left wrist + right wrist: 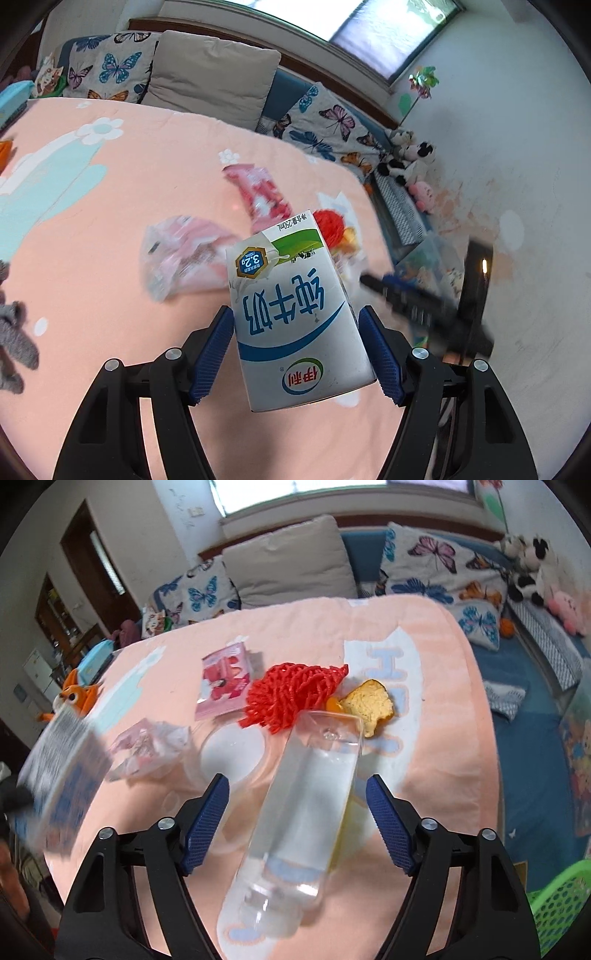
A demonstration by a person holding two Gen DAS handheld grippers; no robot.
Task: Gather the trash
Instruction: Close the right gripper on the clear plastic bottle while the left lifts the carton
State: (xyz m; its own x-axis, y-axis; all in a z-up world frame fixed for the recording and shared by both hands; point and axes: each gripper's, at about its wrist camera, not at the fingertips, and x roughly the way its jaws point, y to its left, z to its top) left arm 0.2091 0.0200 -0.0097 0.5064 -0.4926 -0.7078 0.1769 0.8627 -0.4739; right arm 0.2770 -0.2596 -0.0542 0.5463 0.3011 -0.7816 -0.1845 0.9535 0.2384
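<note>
We are partway through: the left gripper (295, 328) pinches a milk carton (295, 321) at the centre of its view, lifted off the pink blanket (122, 206), both blue pads against its sides. In the right view the right gripper (297, 805) stands spread, a clear plastic bottle (299, 812) lying between its fingers with gaps on both sides, so not yet gripped. Still to collect, above the bottle: a red mesh net (291, 694), an orange peel (369, 705), a pink wrapper (225, 683) and a crumpled wrapper (147, 746). A green basket (557, 904) sits at lower right.
</note>
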